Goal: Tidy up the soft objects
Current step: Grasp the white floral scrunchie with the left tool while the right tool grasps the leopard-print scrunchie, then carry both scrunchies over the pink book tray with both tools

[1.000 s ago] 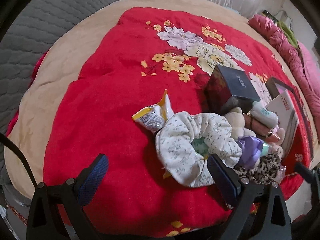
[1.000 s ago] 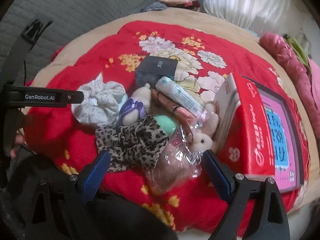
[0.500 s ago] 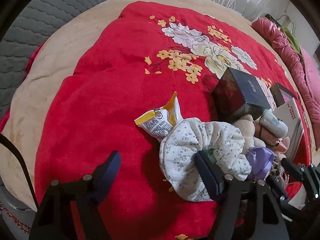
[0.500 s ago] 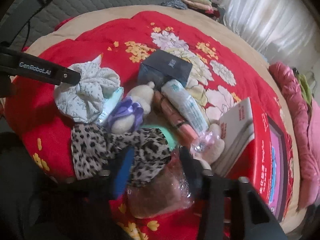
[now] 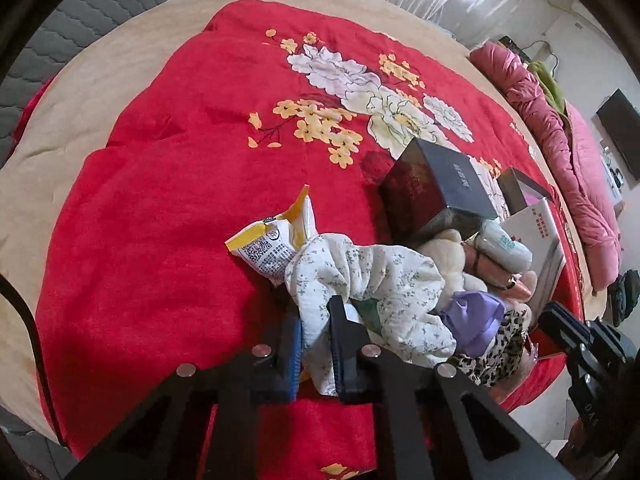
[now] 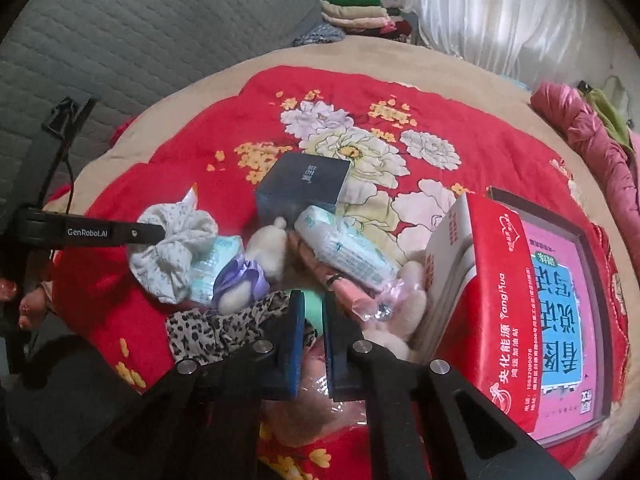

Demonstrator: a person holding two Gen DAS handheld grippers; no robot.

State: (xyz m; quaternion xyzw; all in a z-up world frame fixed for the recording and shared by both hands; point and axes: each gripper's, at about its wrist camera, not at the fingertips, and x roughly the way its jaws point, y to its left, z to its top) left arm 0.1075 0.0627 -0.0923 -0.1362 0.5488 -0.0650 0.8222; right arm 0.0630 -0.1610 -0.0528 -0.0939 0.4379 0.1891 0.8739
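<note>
Both tongs have just snapped from wide open to nearly pressed together, each on a piece of cloth. The left gripper [image 5: 316, 344] now pinches a fold of the white floral scrunchie [image 5: 372, 280], which a moment ago lay loose between its spread fingers; the fabric bunches up between the blue pads. The right gripper [image 6: 310, 340] has closed on the edge of the leopard-print cloth [image 6: 212, 328], though the plastic-wrapped pink bundle just below its fingers sits so close that I cannot rule out a bit of that film being caught too.

Everything lies in one heap near the front edge of the red floral blanket [image 5: 180, 200] — the scrunchie at the heap's left side, half over a yellow snack packet [image 5: 272, 244], the leopard cloth at the front. A dark box [image 5: 436, 192] and the red carton [image 6: 500, 312] stand behind and right of it.

With both grips taken, the sorting looks ready to begin in earnest: I'd judge the next step is lifting each soft piece clear of the boxes and tubes. Nothing has left the pile yet.
</note>
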